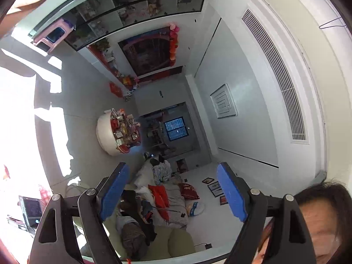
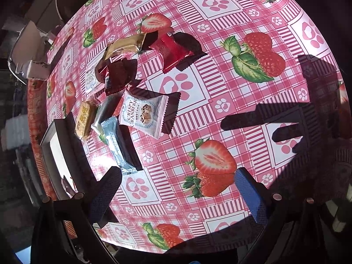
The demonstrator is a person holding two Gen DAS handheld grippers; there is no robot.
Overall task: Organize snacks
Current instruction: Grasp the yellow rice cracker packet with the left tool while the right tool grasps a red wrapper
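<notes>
While both tools gape empty, snack packets (image 2: 143,114) lie beyond the right tool (image 2: 176,189).

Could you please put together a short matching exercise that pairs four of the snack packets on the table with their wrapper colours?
Things:
1. Crispy Cranberry packet
2. packet next to the half-strawberry print
3. packet nearest the right gripper
4. packet with the shiny wrapper, far side of the pile

Colours:
a. gold
b. white
c. light blue
d. red

Pairs: 1-b, 2-d, 3-c, 4-a. The light blue packet lies just ahead of the open gripper.
</notes>
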